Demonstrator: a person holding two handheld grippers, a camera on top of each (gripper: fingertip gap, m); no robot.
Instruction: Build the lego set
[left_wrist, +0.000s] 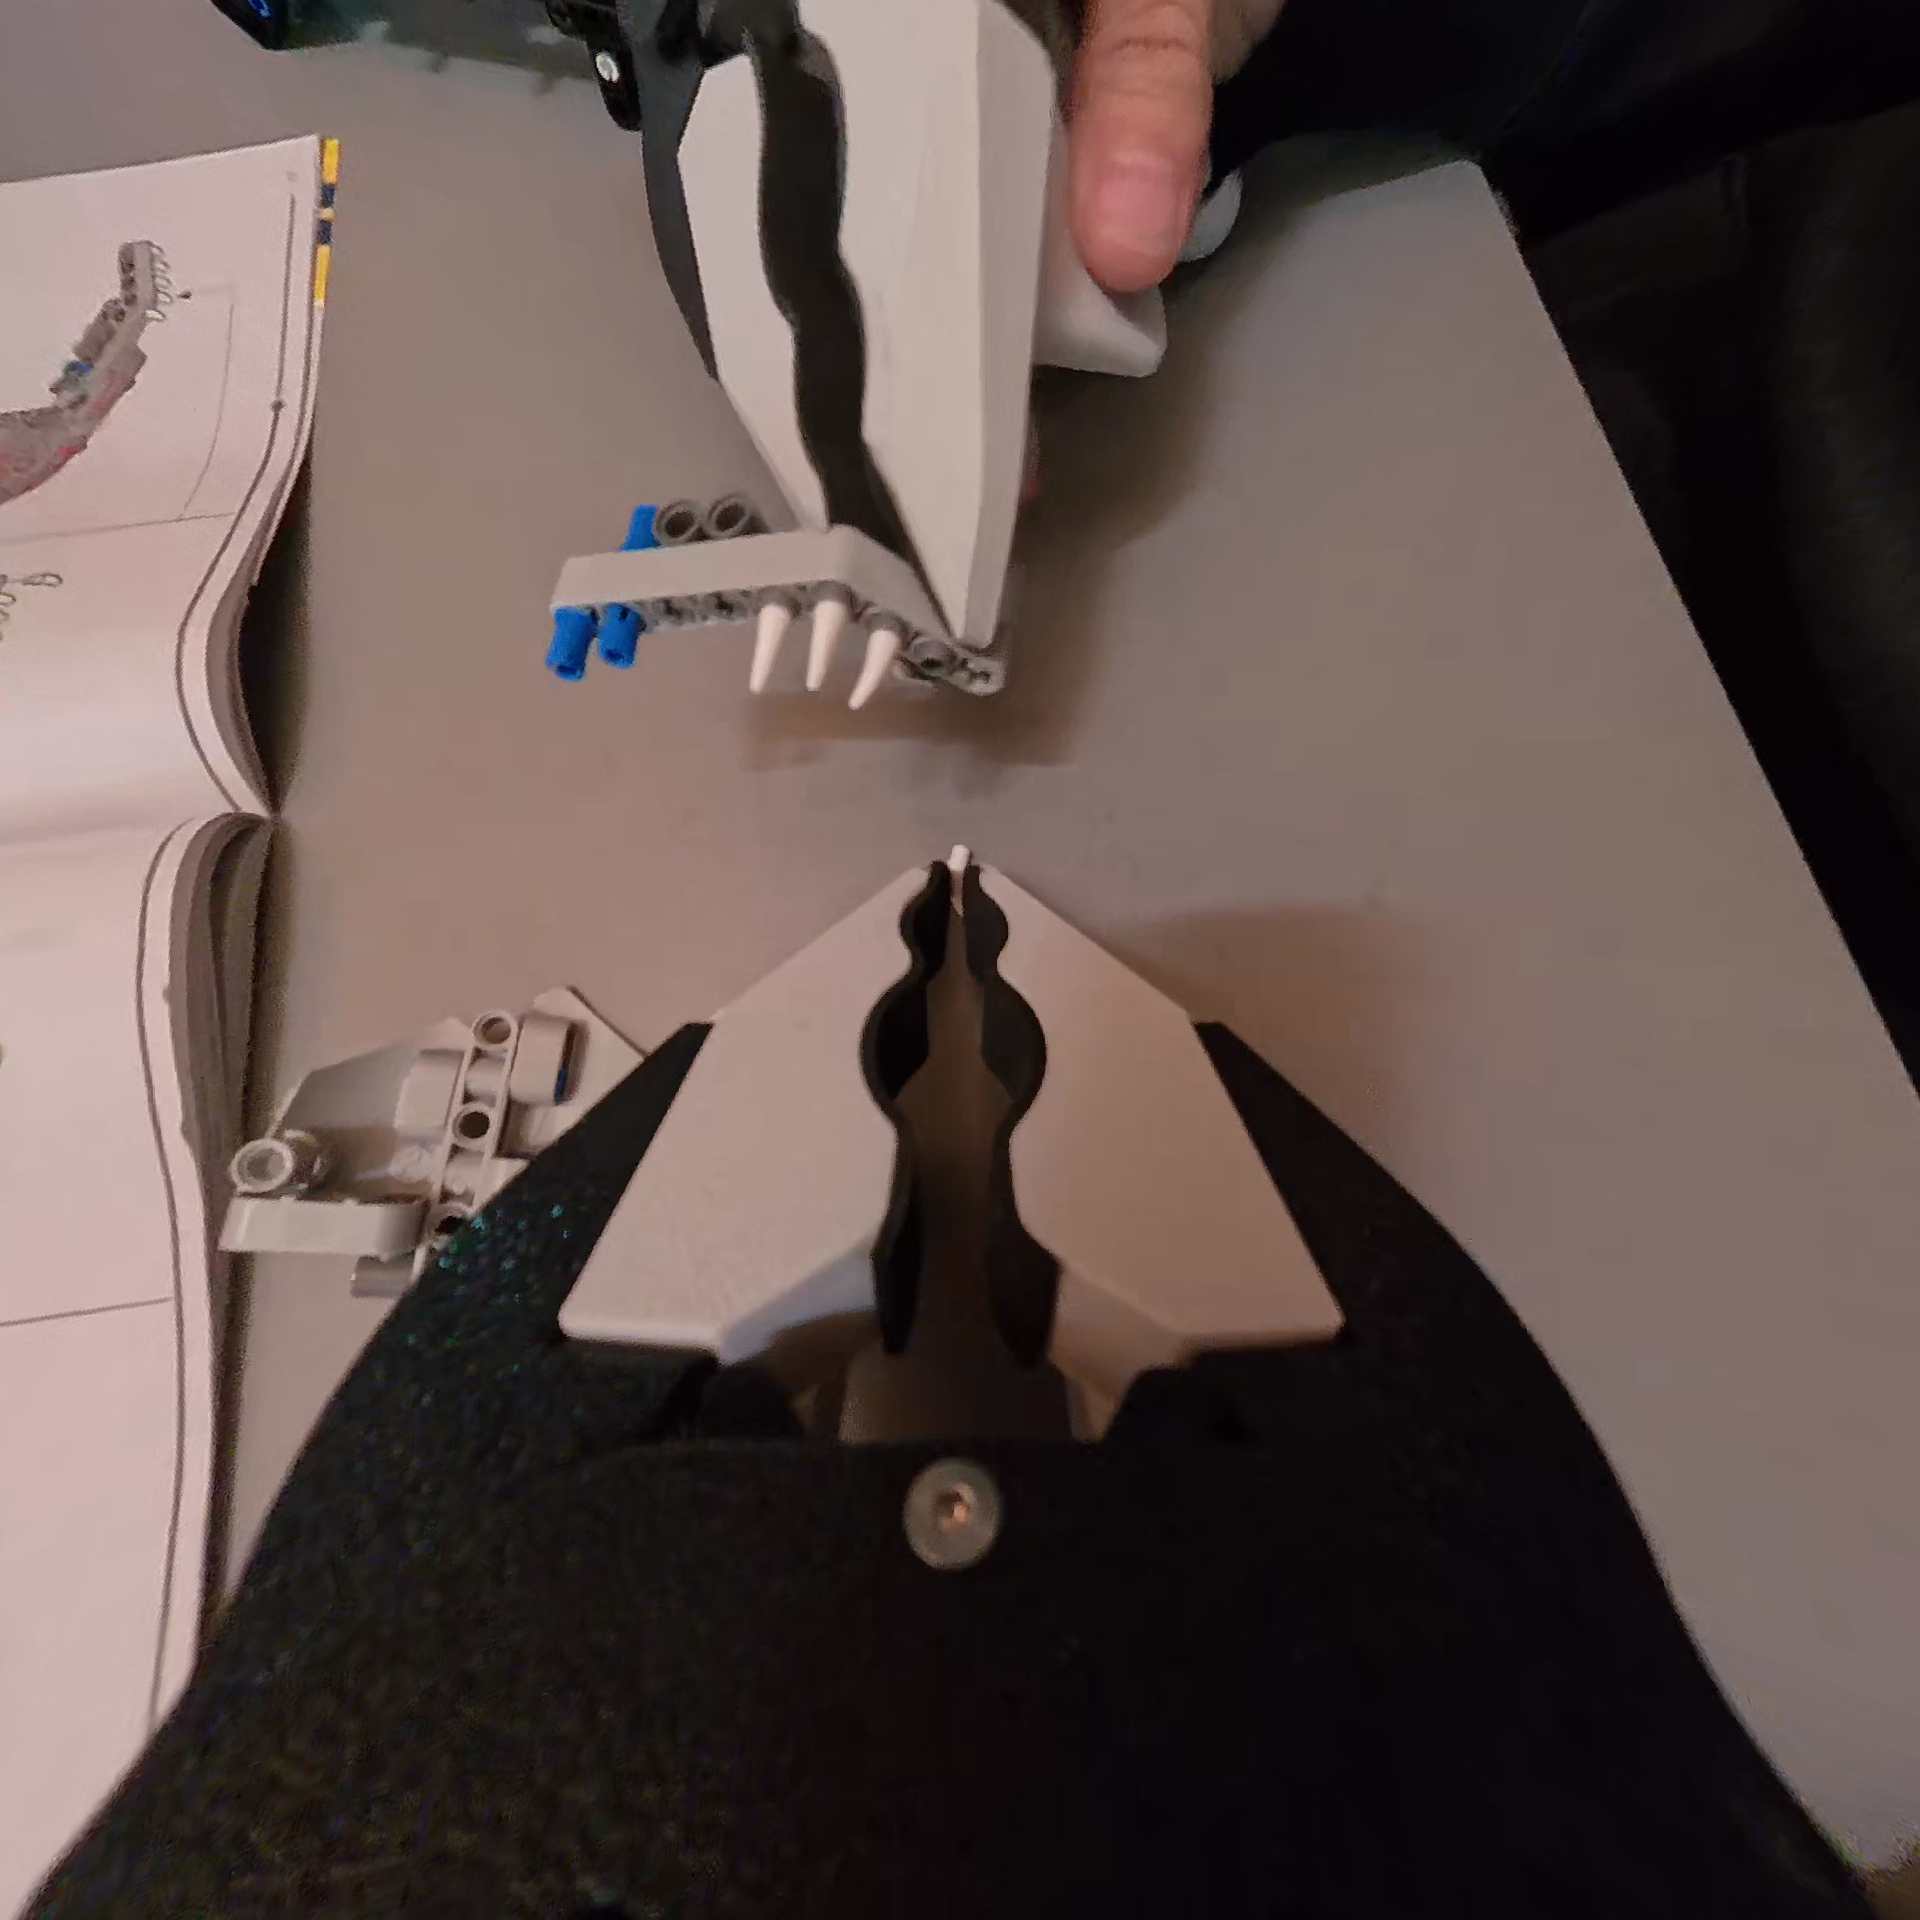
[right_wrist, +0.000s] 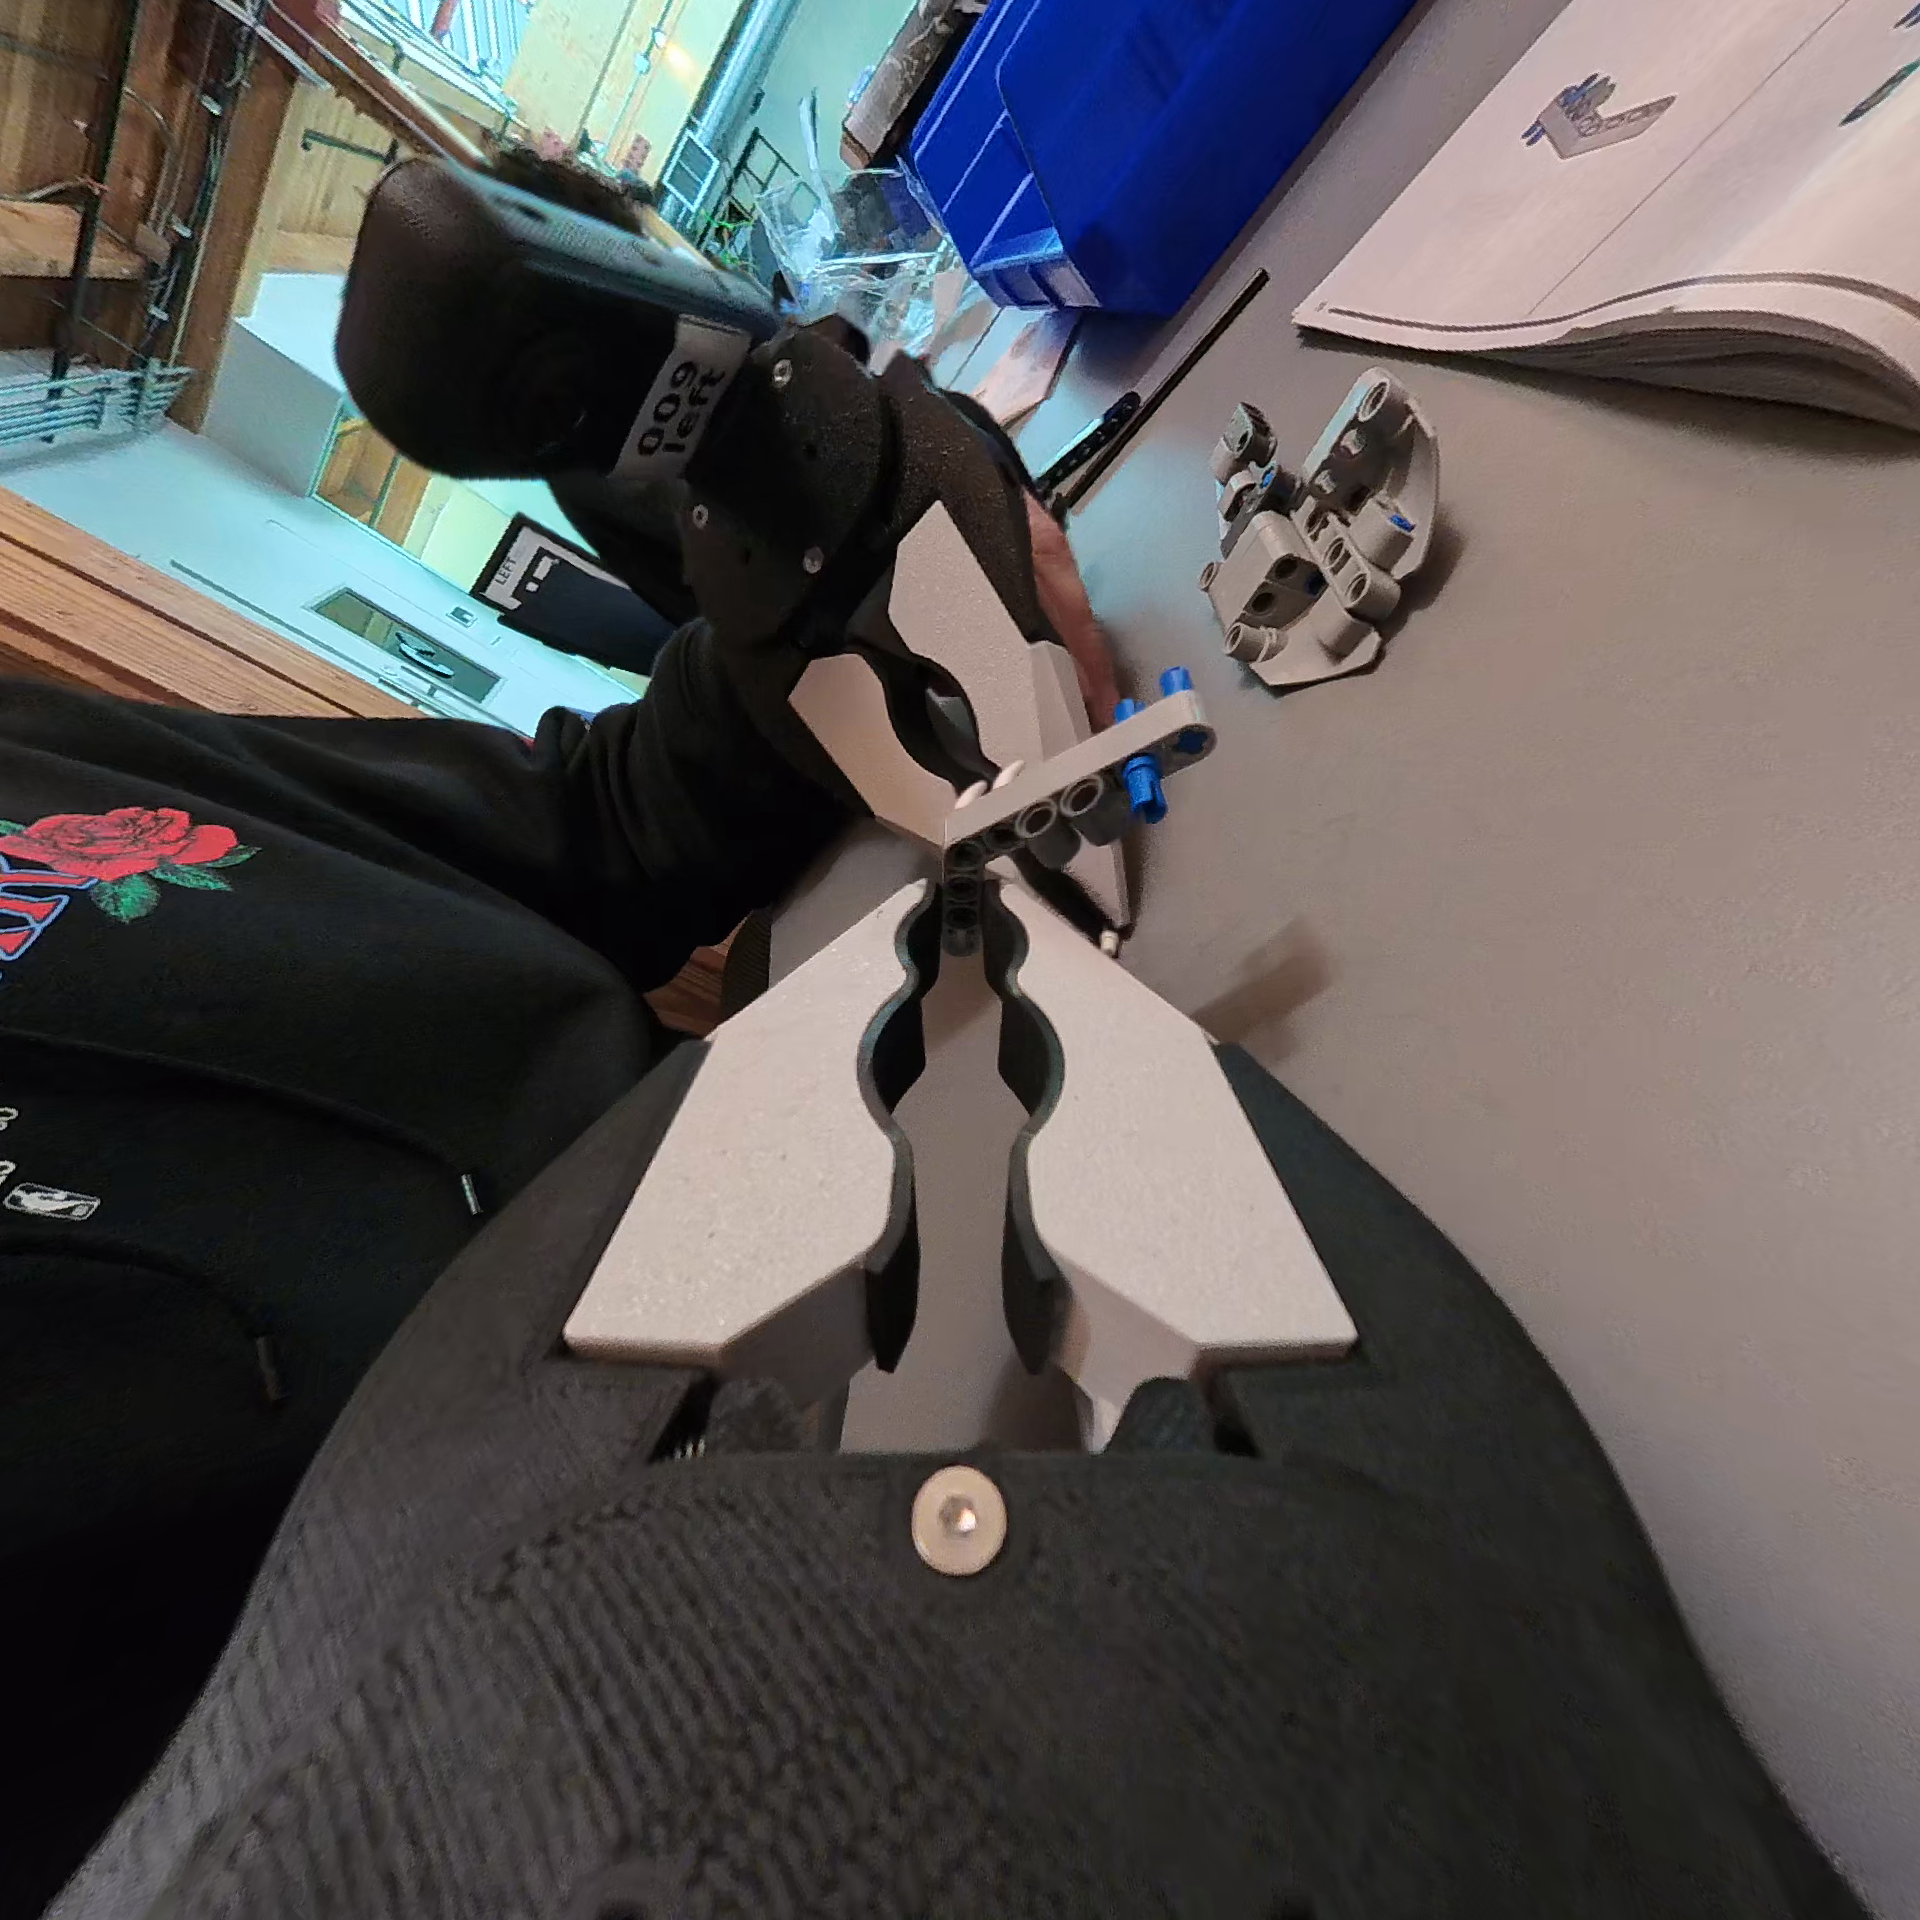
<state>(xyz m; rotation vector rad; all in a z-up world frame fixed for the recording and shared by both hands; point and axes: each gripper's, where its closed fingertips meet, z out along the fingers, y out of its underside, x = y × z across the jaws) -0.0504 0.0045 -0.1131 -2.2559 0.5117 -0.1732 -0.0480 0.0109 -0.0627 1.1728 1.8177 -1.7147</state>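
Two grippers, both clamped: left gripper (left_wrist: 958, 883) pinches a white tooth (left_wrist: 958, 858), right gripper (right_wrist: 964, 914) grips the jaw piece (right_wrist: 1081, 774) by its dark end.

Only the tooth's tip shows past the left fingertips; the rest is hidden between the pads. Jaw piece is a grey beam held above the table (left_wrist: 1299, 727), with three white teeth (left_wrist: 821, 655) seated and blue pins (left_wrist: 592, 644) at the far end; its gripped end is mostly covered. A second grey assembly (right_wrist: 1330, 551) lies flat on the table beside the open manual (left_wrist: 114, 644), part-hidden by the left gripper in its own view. Table is matte grey. Blue bin (right_wrist: 1122, 145) at the back; the room behind it is blurred.
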